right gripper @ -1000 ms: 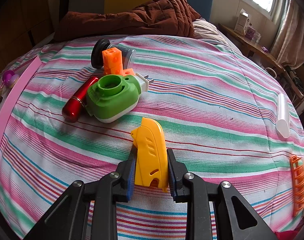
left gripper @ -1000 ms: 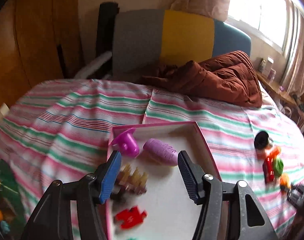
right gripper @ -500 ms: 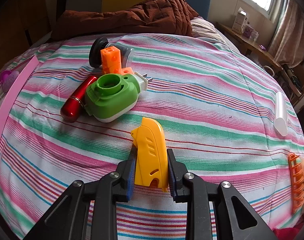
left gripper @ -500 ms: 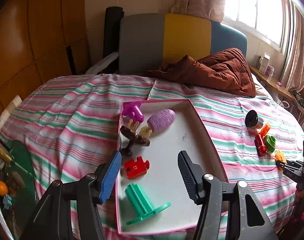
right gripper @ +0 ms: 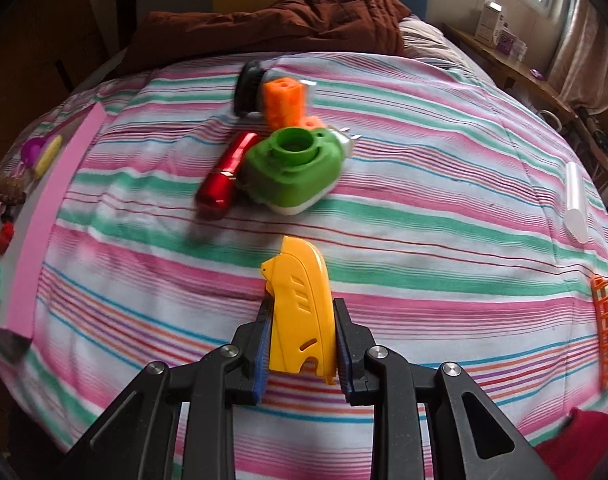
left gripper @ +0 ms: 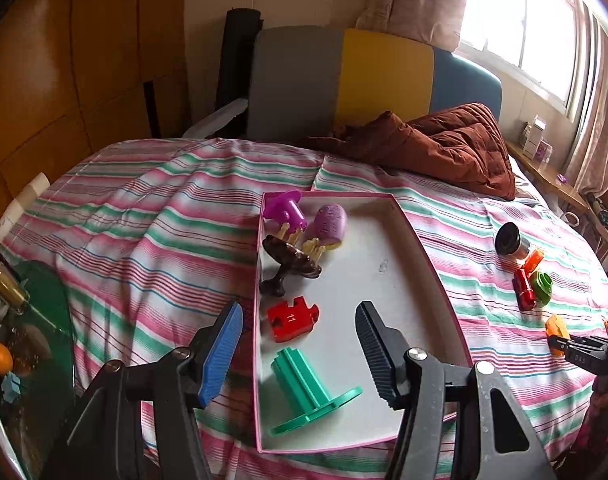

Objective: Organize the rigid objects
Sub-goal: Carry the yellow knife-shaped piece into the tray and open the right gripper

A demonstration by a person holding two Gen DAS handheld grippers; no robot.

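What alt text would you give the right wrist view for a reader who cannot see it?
The right gripper has its jaws shut on a yellow plastic piece above a striped bedspread. Beyond lie a green plastic housing, a red cylinder and an orange block, close together; a pink tray edge runs along the left.

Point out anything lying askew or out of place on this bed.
Loose items remain outside the pink box: a red cylinder, green plastic housing and orange block heaped together on the striped sheet, plus a white tube alone near the edge.
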